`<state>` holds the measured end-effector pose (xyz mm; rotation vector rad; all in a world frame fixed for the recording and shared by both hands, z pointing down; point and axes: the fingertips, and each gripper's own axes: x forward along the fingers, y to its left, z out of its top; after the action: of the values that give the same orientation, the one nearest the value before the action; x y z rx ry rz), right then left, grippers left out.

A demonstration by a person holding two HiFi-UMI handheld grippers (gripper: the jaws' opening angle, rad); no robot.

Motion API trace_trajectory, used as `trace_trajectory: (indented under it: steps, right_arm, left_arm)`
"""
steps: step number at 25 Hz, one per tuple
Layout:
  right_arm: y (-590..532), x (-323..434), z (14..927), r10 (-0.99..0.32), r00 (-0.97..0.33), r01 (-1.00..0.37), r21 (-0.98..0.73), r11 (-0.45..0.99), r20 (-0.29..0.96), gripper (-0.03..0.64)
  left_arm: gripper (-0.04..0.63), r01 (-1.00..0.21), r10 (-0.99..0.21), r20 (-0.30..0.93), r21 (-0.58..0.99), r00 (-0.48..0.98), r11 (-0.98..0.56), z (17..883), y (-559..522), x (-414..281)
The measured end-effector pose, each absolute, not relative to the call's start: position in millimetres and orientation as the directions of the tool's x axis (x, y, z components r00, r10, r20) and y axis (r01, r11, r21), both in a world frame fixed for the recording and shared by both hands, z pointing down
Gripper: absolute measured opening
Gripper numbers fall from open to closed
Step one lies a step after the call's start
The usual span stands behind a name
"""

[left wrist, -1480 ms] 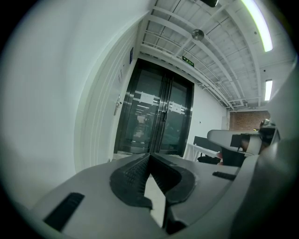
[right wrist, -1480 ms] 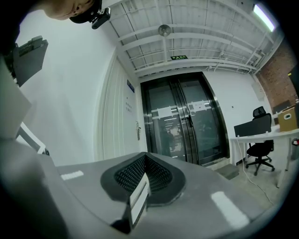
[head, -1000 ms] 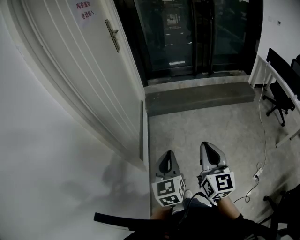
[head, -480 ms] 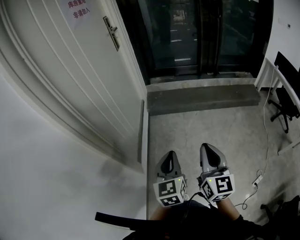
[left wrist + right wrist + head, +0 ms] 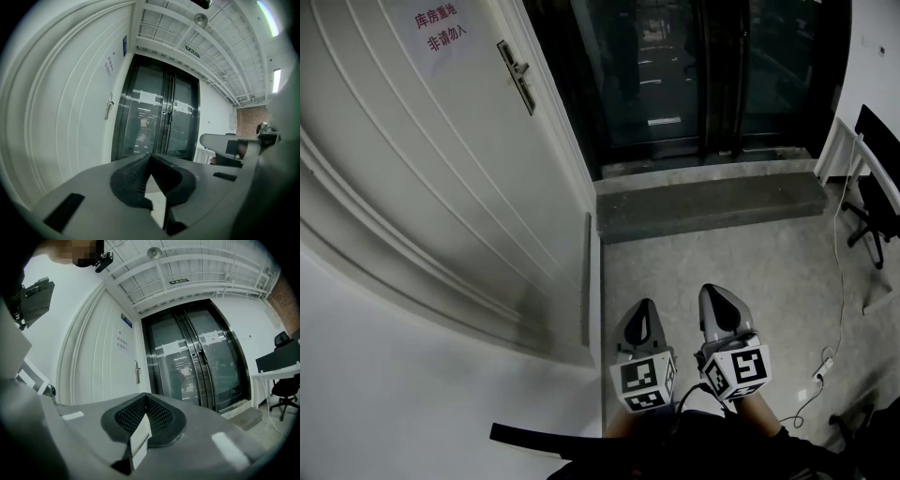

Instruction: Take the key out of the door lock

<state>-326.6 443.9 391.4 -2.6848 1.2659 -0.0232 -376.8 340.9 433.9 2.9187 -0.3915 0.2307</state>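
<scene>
Head view: white door [image 5: 441, 169], lever handle [image 5: 517, 75]

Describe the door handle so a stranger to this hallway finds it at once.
Start at the big white panelled door left of the dark glass double doors. Near its edge closest to that glass sits a slim metal lever handle. It is the door's only visible metal fitting, lower than the red-lettered paper notice.

left tongs [image 5: 642, 311] and right tongs [image 5: 715, 296] side by side, both closed, empty, pointing ahead
</scene>
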Motion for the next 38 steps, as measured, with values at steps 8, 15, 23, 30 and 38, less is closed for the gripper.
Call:
trace_trajectory:
  steps: [8, 15, 23, 30, 38]
  right_arm:
    - [386.4, -274.5, 386.2, -0.764, 0.641, -0.763, -0.160, -0.626, -0.068, 0.002]
    - [358.7, -250.7, 391.6, -0.757, 0.651, -0.754, -0.162, -0.637, -0.058, 0.002]
    - [335.9, -212.8, 397.2, -0.762, 0.646, -0.758, -0.163, -0.632, -0.052, 0.002]
    - [306.0, -140.9, 394.3, -0.784, 0.619, -0.780, -0.156, -0.606, -0.054, 0.002]
    - [280.5, -52.8, 384.8, -0.818, 0.572, -0.816, -0.147, -0.559, -0.060, 0.002]
  left_arm:
    - [0.000, -0.272, -0.241, 0.177, 0.181, 0.954, -0.945, 432.7, 282.9, -323.6]
    - [0.000, -0.266, -0.229, 0.190, 0.196, 0.955, -0.944, 442.4, 255.9, -299.5]
    - [0.000, -0.280, -0.239, 0.202, 0.213, 0.950, -0.936, 450.1, 234.1, -261.8]
    - [0.000, -0.320, -0.284, 0.190, 0.199, 0.940, -0.926, 445.0, 205.5, -195.7]
    - [0.000, -0.360, -0.323, 0.195, 0.195, 0.926, -0.912, 436.7, 187.3, -112.7]
